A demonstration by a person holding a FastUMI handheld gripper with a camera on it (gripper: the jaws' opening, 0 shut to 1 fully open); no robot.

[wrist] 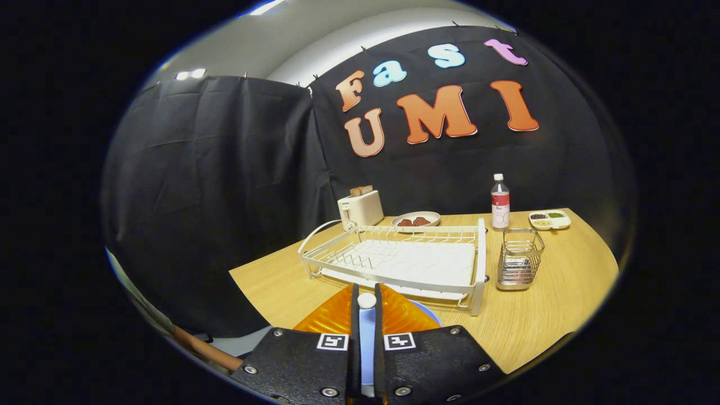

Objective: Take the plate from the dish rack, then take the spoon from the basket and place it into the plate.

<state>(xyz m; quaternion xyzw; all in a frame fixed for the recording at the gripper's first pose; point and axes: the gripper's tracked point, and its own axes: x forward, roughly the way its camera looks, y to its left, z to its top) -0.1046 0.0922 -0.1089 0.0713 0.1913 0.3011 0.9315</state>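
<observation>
The gripper clenches a white spoon handle over the orange plate. Beyond stands the dish rack; right, the wire basket and a bottle, label unreadable.

Black cloth drapes the booth's walls behind a light wooden tabletop. Above it, a pale ceiling carries bright lights.
</observation>
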